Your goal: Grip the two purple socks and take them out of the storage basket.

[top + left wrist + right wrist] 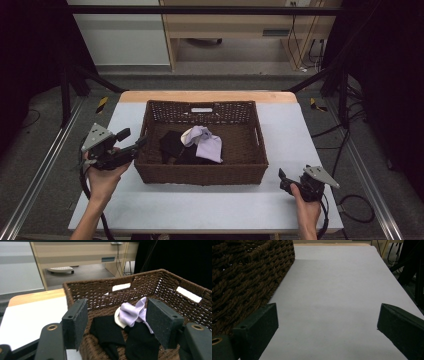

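Lilac cloth lies crumpled in the wicker basket, about mid-floor, on top of black cloth spread toward the basket's left and near side. The left gripper view shows what the high view blurs: a pale cream patch under the lilac cloth's left edge, and the black cloth as two dark folds. It also shows cut-out handles in the basket's far and right walls.

Left claw sits at the basket's left rim, tips just over the wall, jaws spread wide with nothing between them; in its own view the jaws frame the cloths from above the near-left corner.

Right claw rests low on the counter off the basket's near-right corner, apart from it, jaws released and empty. The right gripper view shows the basket's outer weave at its left and bare counter ahead.
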Available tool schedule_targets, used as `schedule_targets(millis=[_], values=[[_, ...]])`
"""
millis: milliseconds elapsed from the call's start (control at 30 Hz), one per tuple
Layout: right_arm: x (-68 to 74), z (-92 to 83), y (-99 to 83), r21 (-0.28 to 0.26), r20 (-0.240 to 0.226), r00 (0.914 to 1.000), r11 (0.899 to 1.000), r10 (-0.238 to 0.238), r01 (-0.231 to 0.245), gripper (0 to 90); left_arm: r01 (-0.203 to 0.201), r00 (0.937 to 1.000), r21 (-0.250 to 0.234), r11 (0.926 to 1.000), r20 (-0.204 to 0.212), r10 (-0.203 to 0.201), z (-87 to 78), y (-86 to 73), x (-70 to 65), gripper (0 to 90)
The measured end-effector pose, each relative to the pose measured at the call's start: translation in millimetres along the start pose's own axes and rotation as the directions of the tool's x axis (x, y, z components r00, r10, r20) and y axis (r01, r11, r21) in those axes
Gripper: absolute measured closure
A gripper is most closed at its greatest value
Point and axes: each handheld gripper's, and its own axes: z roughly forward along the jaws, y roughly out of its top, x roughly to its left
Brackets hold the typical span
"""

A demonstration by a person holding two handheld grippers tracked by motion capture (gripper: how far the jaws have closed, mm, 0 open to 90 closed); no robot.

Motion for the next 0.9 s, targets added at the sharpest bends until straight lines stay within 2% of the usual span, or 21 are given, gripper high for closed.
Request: schedule_targets(millis=[233,400,900], values=[[0.2,-0.2,0.1,0.005,0.002,1.0,1.0,-0.005,0.005,3.9,-0.021,0.9997,0.008,0.9997,0.015,0.021,14.7,15.0,-12.6,33.9],[0.4,0.1,0.1,0.006,0.003,1.0,1.0,-0.008,0.008,3.9,-0.04,0.9987,0.026,0.9989,0.032,0.039,33.3,26.3,-25.3,34.6],[0.2,0.4,0.2,0.01,0.002,1.0,1.0,-0.005,0.005,3.9,-0.053,0.9979,0.073,0.996,0.041,0.05,78.5,41.0,-41.9,37.2]])
